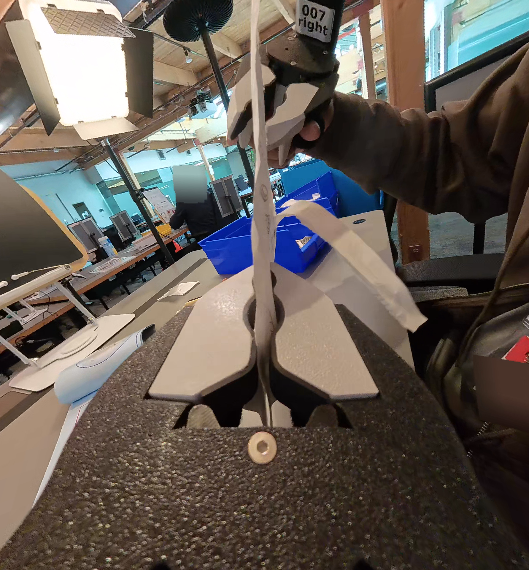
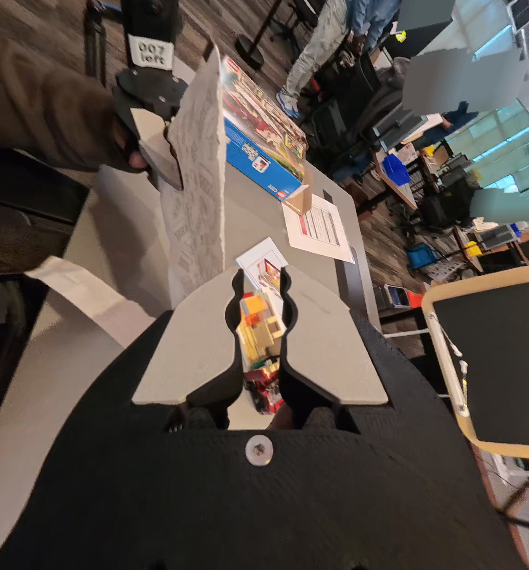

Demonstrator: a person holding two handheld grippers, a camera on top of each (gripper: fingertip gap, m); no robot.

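1. Left gripper [image 1: 264,311]: its two grey fingers are clenched on a white paper bag [image 1: 263,222], which passes up between them; the pads press on the paper from both sides.
2. The paper bag is seen edge-on in the left wrist view, rising from the left gripper towards the top of the picture. A torn strip [image 1: 352,256] of it curls away to the right. In the right wrist view its printed face [image 2: 200,185] stands upright above the grey table [image 2: 257,216].
3. Right gripper [image 2: 261,296]: its jaws stand apart and grasp nothing. In the left wrist view it appears far above [image 1: 267,123], beside the upper part of the bag; whether a finger touches the paper there cannot be told.
4. Through the right gripper's gap, a small model of yellow, orange and red bricks [image 2: 261,339] lies on the table below, apart from the pads.
5. Just beyond the fingertips lies an instruction booklet [image 2: 261,262]; farther off, a printed sheet [image 2: 318,228] and a blue toy box [image 2: 263,138] with an open flap.
6. In the left wrist view, blue bins [image 1: 235,246] stand on the far table edge behind the bag, and a studio lamp [image 1: 81,68] shines at upper left.
7. A brown sleeve [image 1: 411,160] holds the right gripper.
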